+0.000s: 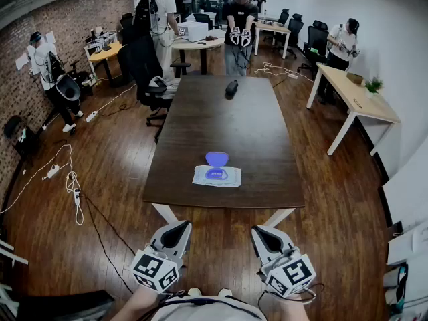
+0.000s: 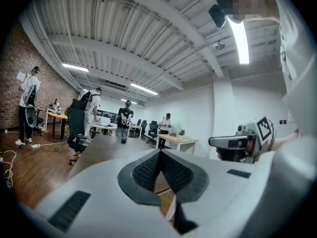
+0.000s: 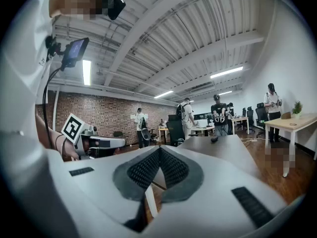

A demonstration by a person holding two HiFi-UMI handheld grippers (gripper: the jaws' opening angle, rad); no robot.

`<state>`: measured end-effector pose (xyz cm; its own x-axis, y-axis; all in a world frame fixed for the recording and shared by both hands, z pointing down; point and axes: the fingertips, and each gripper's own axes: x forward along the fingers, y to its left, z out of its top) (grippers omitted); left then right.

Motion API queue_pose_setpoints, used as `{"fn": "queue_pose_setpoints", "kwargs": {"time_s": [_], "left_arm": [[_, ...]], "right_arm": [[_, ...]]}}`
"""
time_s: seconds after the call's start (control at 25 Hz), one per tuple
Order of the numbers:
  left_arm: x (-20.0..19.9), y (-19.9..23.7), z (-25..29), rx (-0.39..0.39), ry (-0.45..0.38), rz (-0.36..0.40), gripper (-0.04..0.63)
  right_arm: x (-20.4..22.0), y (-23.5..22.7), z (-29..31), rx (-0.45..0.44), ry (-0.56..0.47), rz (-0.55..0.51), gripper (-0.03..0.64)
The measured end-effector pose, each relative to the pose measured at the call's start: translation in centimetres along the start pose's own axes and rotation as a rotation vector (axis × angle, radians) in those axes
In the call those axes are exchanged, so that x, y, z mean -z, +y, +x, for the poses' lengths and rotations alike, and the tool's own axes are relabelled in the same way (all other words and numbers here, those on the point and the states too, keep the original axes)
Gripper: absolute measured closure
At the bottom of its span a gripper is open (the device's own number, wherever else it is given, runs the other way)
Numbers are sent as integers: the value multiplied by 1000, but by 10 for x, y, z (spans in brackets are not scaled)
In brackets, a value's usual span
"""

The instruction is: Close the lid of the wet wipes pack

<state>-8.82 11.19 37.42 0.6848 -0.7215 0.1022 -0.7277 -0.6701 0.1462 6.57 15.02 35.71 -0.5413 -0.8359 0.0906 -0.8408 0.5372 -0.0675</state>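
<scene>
No legible text, brand or number anywhere.

- left gripper: its cube, lower left of the head view, carries black-and-white square coded markers. These are patterns, not letters.
- right gripper: same kind of markers on its cube, lower right of the head view. One face also shows at right of the left gripper view, and a face of the left one at left of the right gripper view.
- wet wipes pack, centre of the head view: any print is too small to read.
- white sheets on the brick wall, upper left: too small to read.
</scene>
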Motion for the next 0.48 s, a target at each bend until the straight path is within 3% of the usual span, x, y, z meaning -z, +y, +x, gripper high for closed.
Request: {"fn": "queue_pose_setpoints", "kwargs": {"time_s": [0.48], "left_arm": [[-10, -19, 19, -62, 0, -7, 594]], "right_arm": [[-2, -21, -7, -32, -23, 16, 609]]}}
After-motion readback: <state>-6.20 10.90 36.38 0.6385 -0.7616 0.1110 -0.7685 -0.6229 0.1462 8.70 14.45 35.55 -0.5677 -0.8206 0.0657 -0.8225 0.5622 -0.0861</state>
